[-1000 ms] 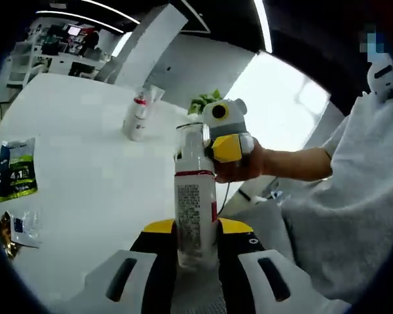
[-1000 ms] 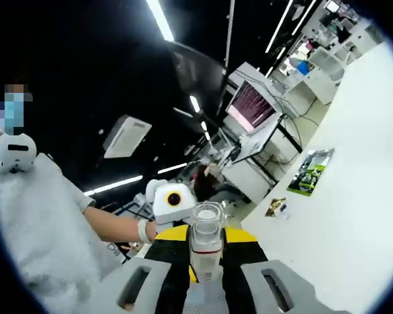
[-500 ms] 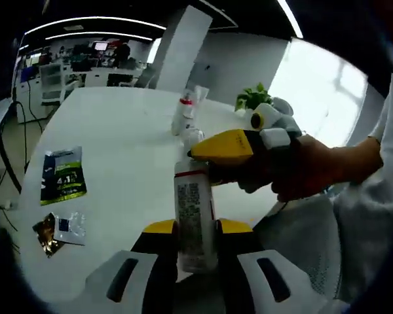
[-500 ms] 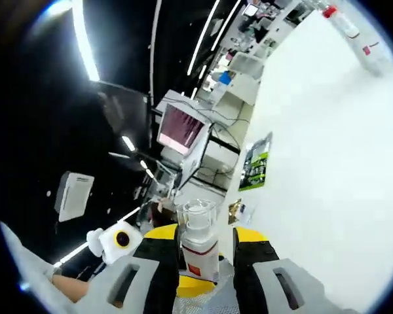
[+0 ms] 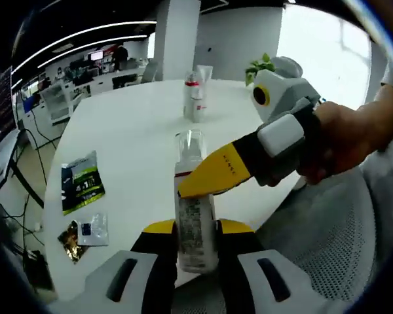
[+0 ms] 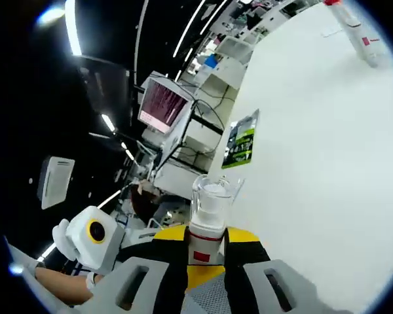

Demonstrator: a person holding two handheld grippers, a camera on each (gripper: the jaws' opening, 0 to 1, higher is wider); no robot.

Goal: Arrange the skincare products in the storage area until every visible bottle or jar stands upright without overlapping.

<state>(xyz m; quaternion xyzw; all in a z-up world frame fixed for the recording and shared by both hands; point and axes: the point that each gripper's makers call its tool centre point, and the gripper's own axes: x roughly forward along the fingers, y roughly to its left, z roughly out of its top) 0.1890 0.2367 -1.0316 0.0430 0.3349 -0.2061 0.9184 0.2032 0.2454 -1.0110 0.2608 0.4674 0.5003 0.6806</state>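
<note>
Holding one clear-capped white pump bottle with a red band (image 5: 195, 216) between them, both grippers share the load above the near edge of the white bench (image 5: 137, 144).

At the lower left of the left gripper view lie a green-and-black sachet (image 5: 82, 188) and a small crinkled foil packet (image 5: 85, 232), flat on the bench. In the lower centre, the left gripper (image 5: 195, 252) has its yellow-tipped fingers (image 5: 158, 229) closed on the bottle's lower body. Right of centre, the right gripper (image 5: 213, 175) comes in from the right with a hand (image 5: 344, 140) behind it, and its yellow finger crosses the bottle near the red band. At upper centre two more white bottles with red trim (image 5: 195, 98) stand upright on the bench.

In the right gripper view, the same bottle (image 6: 206, 219) rises between that gripper's (image 6: 206, 258) fingers (image 6: 245, 237), which are closed on its neck.

The bottle's long axis runs up the left gripper view, cap uppermost, roughly in line with the standing pair.

To place it well, I judge one gripper should let go first, then the other should lower the base flat onto bare bench, well apart from the other bottles and the sachet.
</note>
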